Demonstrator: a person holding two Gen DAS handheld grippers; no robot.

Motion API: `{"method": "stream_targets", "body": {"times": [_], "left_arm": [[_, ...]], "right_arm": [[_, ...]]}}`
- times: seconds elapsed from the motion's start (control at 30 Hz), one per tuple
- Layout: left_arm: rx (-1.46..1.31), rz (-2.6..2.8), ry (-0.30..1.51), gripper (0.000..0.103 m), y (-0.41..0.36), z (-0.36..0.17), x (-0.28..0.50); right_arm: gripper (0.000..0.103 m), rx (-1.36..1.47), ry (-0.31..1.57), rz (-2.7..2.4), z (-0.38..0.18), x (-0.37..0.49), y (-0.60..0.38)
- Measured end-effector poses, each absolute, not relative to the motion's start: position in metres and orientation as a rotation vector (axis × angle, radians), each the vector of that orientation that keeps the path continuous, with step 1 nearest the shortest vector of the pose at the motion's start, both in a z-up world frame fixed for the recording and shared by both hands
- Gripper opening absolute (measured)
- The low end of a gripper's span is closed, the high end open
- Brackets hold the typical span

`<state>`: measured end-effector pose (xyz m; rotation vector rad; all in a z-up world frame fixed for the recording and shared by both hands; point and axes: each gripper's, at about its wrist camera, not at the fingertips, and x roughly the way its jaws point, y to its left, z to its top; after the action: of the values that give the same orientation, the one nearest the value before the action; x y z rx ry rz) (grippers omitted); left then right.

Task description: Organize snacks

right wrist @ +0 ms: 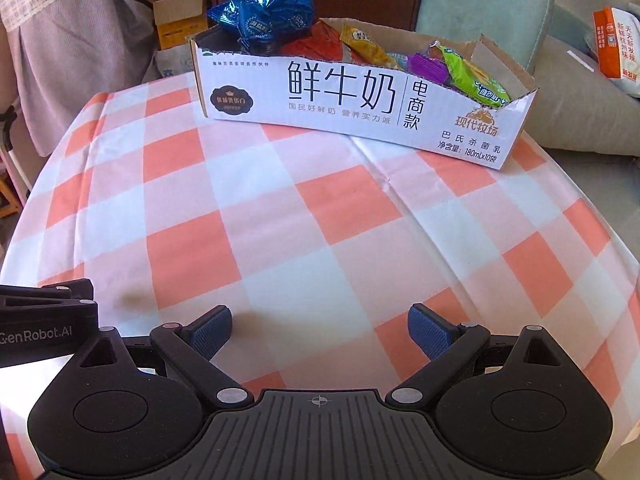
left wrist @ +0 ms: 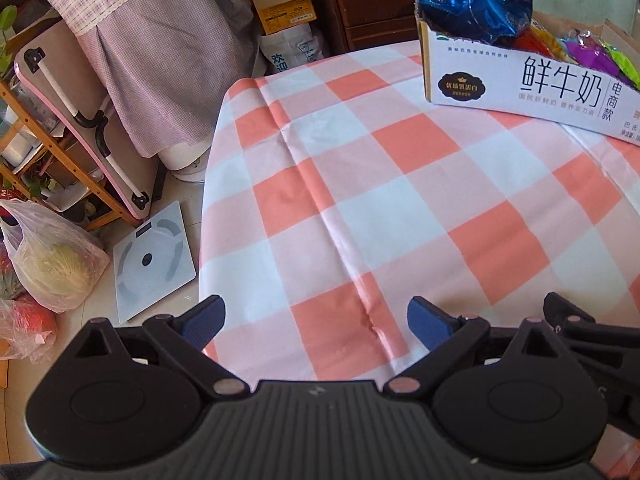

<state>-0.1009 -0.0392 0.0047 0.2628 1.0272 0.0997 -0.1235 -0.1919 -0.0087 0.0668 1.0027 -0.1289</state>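
Both the left gripper [left wrist: 316, 320] and right gripper [right wrist: 319, 330] hover wide open and empty over the checked bench [right wrist: 320, 220], while the snacks [right wrist: 472, 74] sit in the milk box [right wrist: 340, 100] (far edge).

A pink-and-white checked tablecloth [left wrist: 360, 184] covered the table. On the floor to its left lay a white bathroom scale [left wrist: 154, 260], near a plastic bag [left wrist: 52, 260] holding something pale. A pink-edged folding table [left wrist: 80, 120] leaned against a wooden shelf [left wrist: 44, 140]. An open cardboard carton [left wrist: 280, 0] sat farther back.
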Motion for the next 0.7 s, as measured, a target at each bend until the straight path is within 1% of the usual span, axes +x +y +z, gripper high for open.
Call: {"method": "stream_targets", "body": {"times": [0.17, 0.23, 0.3, 0.4, 0.7], "left_arm": [[0.237, 0.134, 1.028, 0.097, -0.024, 0.002, -0.1], [0.235, 0.153, 1.024, 0.097, -0.02, 0.001, -0.099], [0.23, 0.17, 1.022, 0.097, -0.016, 0.0, -0.097], [0.221, 0.183, 1.026, 0.097, -0.013, -0.002, -0.097], [0.206, 0.215, 1.037, 0.097, -0.006, -0.005, -0.092]], "right_arm": [[0.1, 0.078, 0.855, -0.165, -0.015, -0.142, -0.177], [0.103, 0.091, 0.816, -0.159, -0.019, -0.146, -0.172], [0.103, 0.109, 0.777, -0.14, -0.022, -0.147, -0.168], [0.103, 0.065, 0.725, -0.077, -0.025, -0.144, -0.162], [0.103, -0.007, 0.653, 0.092, -0.03, -0.128, -0.155]]}}
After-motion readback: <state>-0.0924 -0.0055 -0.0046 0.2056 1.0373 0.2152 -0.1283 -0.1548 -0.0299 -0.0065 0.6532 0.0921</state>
